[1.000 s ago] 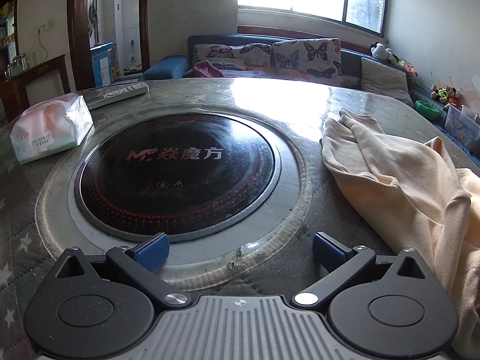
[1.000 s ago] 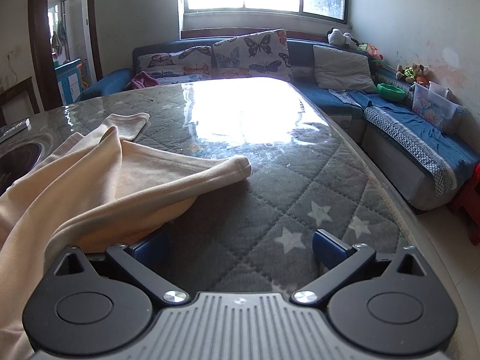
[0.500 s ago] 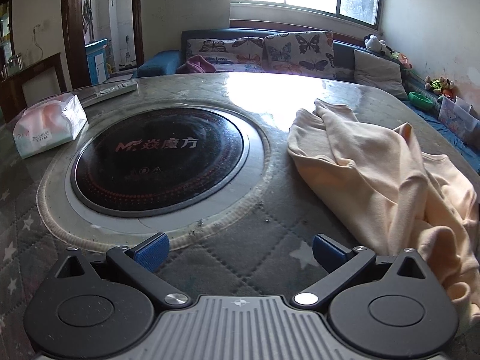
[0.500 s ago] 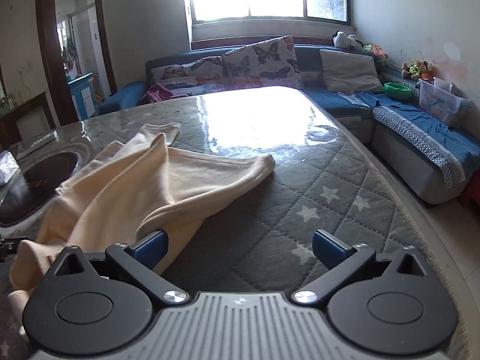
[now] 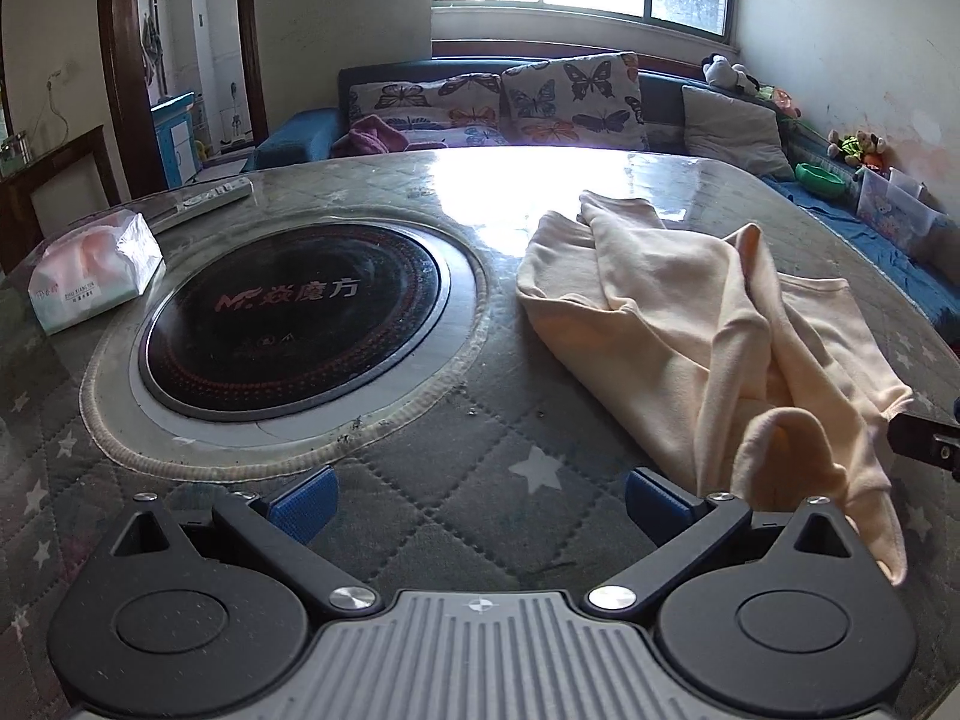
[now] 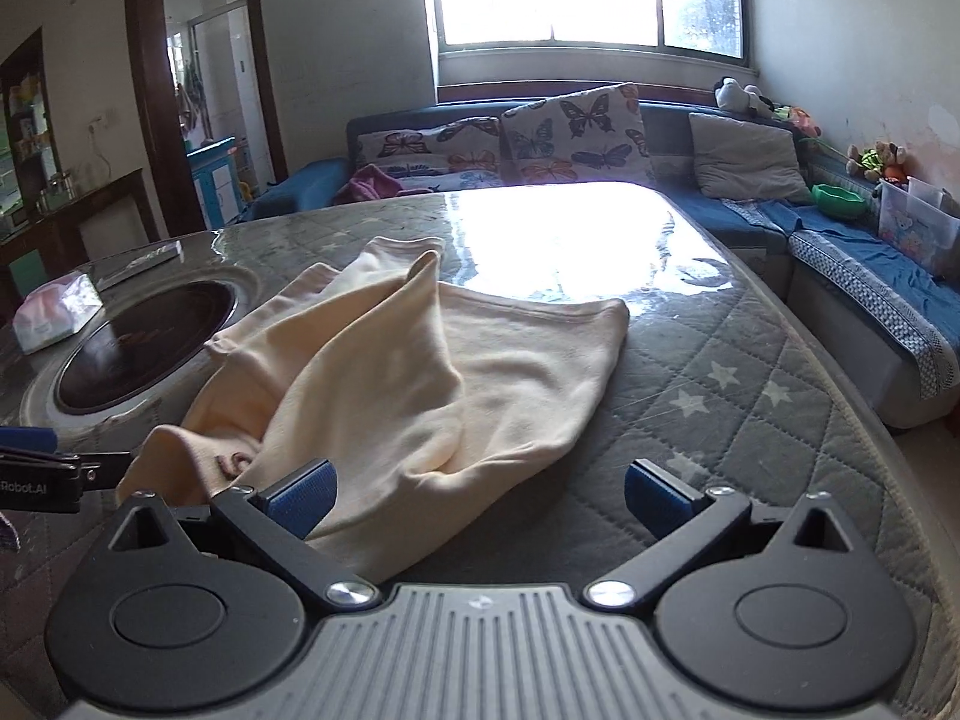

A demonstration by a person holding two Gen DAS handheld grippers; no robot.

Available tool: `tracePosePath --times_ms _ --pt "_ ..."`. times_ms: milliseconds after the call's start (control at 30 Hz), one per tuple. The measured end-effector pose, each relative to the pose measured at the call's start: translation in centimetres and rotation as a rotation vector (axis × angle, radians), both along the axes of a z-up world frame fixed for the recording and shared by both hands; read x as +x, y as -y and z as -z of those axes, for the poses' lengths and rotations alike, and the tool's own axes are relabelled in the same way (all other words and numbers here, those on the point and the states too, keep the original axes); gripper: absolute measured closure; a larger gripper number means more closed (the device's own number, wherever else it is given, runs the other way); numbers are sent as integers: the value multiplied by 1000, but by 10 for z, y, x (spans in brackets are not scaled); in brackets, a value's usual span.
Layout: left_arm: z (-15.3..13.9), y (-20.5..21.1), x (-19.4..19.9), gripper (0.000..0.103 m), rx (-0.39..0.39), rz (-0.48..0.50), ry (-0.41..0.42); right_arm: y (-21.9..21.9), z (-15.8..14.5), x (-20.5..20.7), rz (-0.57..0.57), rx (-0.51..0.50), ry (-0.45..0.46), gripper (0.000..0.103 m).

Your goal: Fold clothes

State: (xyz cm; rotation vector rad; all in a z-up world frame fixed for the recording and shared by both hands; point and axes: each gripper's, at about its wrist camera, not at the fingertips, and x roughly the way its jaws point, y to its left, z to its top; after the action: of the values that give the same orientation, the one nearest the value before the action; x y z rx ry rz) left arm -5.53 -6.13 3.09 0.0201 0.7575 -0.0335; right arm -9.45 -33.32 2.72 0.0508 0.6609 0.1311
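A cream garment lies crumpled on the quilted grey table, to the right of the round black cooktop. My left gripper is open above bare quilt, the garment's near fold just right of its right finger. In the right wrist view the same garment fills the middle. My right gripper is open, with the cloth's near edge lying across its left finger. The left gripper's tip shows at the left edge there.
A tissue pack and a remote sit left of the cooktop. A blue sofa with butterfly cushions runs behind and right of the table. The table's right edge drops to the floor.
Both grippers have pulled back and risen, so more of the table and garment shows. The garment now appears bunched nearer the front edge. Both grippers stay open.
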Motion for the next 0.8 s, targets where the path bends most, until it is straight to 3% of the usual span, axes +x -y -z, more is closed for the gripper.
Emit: tracePosePath --times_ms 800 --pt "-11 22 -30 0 47 45 7 -17 -8 -32 -50 -32 26 0"
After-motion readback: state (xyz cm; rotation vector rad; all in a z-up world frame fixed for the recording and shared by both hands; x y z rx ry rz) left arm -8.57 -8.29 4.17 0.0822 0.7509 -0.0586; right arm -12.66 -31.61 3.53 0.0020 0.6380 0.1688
